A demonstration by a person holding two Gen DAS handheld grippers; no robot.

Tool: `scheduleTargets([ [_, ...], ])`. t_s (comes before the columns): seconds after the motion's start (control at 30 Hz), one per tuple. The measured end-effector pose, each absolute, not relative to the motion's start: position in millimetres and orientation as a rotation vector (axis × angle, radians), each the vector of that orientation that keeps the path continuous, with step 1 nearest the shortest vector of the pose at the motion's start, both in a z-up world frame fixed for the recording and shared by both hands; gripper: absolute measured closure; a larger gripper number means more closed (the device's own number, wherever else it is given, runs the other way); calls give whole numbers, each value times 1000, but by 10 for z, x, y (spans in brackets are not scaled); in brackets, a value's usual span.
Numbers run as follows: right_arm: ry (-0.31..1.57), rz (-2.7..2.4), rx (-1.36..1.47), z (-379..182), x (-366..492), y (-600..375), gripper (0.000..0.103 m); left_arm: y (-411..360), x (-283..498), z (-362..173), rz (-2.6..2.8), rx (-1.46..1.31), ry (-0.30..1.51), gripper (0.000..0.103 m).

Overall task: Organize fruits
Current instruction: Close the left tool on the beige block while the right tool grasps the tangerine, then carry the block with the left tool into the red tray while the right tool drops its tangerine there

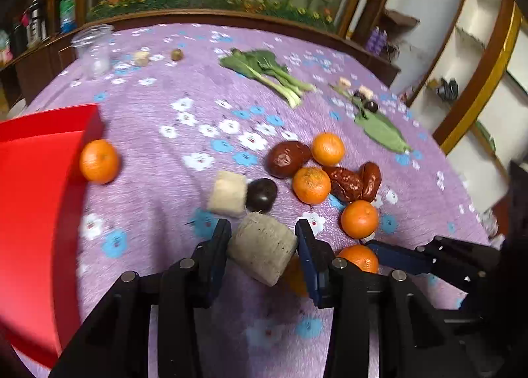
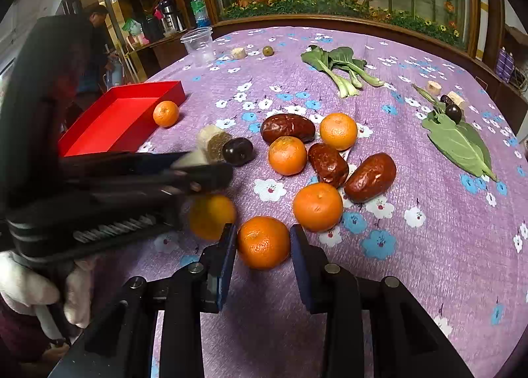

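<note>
My left gripper (image 1: 262,234) is shut on a beige cylindrical chunk (image 1: 264,247), its pads pressing both sides just above the purple flowered cloth. My right gripper (image 2: 263,237) is shut on an orange (image 2: 263,242), pads touching its left and right. In the right wrist view the left gripper (image 2: 206,165) reaches in from the left, blurred. A red tray (image 2: 115,114) lies at the left with one orange (image 2: 166,113) against its outer wall. Loose oranges (image 2: 287,155), red dates (image 2: 287,127) and a dark plum (image 2: 238,151) lie in the middle.
Another beige chunk (image 1: 227,193) sits beside the plum. Leafy greens (image 2: 343,67), a big leaf (image 2: 458,143) with small pieces, and a clear plastic cup (image 2: 199,44) lie farther back. A gloved hand (image 2: 29,285) holds the left gripper. A person stands at the far left.
</note>
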State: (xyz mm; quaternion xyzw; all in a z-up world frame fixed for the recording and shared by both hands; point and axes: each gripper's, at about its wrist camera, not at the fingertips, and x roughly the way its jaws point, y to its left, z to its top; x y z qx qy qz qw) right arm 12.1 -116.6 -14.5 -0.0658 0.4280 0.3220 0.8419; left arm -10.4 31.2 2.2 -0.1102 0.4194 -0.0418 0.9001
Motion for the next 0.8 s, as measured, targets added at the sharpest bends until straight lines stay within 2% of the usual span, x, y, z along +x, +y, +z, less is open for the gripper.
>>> scheduleTargets([
  [0.37,819,719,-126,236,-143,-1086,67,1330,-772,355,103,-443,716,64],
  [0.57,801,831,-118,479,-262,-634,67,1910,-1044,415,303,-461,657,64],
  [0.8,821,985,-139,621,-333,213,67,2439,-1104,274,431,-482,680,64],
])
